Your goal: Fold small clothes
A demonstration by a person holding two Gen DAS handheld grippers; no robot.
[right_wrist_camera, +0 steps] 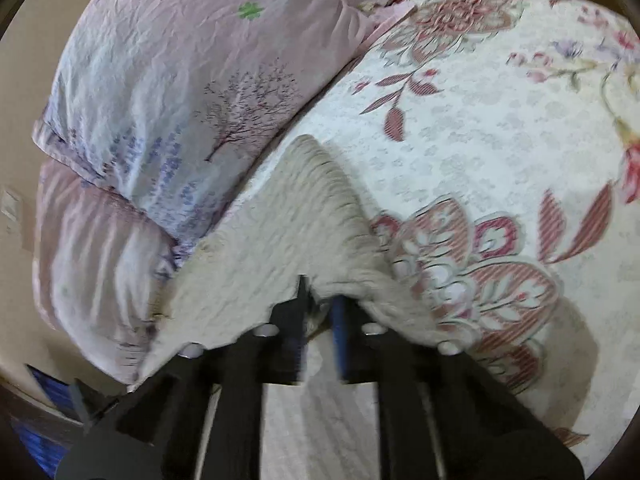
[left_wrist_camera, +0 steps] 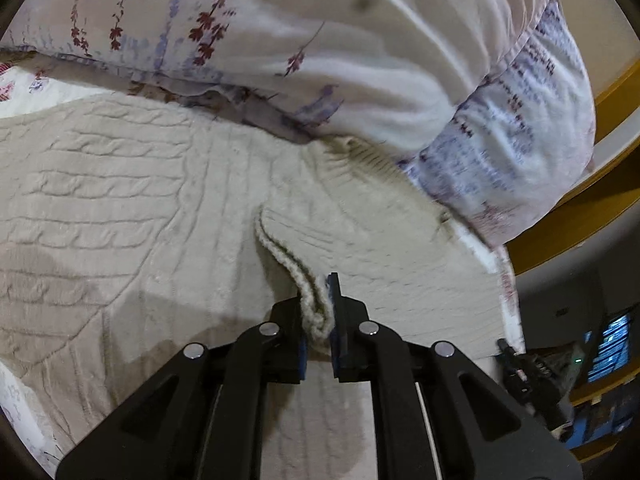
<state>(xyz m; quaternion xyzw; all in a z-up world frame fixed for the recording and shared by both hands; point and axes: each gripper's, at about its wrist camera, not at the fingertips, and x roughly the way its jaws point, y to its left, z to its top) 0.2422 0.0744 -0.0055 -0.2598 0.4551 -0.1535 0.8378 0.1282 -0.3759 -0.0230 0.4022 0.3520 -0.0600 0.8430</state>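
Observation:
A cream cable-knit sweater [left_wrist_camera: 120, 208] lies spread on the bed and fills most of the left wrist view. My left gripper [left_wrist_camera: 318, 308] is shut on a bunched edge of the sweater [left_wrist_camera: 316, 312], lifting a ridge of knit. In the right wrist view, my right gripper [right_wrist_camera: 320, 300] is shut on another part of the same sweater [right_wrist_camera: 280, 240], which drapes over the jaws and hides the fingertips. The ribbed hem [right_wrist_camera: 320, 168] points away from me.
Pale floral pillows [left_wrist_camera: 320, 40] press against the sweater's far edge and show in the right wrist view [right_wrist_camera: 180, 80] too. A white bedspread with red flowers [right_wrist_camera: 500, 140] covers the bed. A wooden bed frame [left_wrist_camera: 580, 208] and dark room clutter [left_wrist_camera: 580, 360] are at right.

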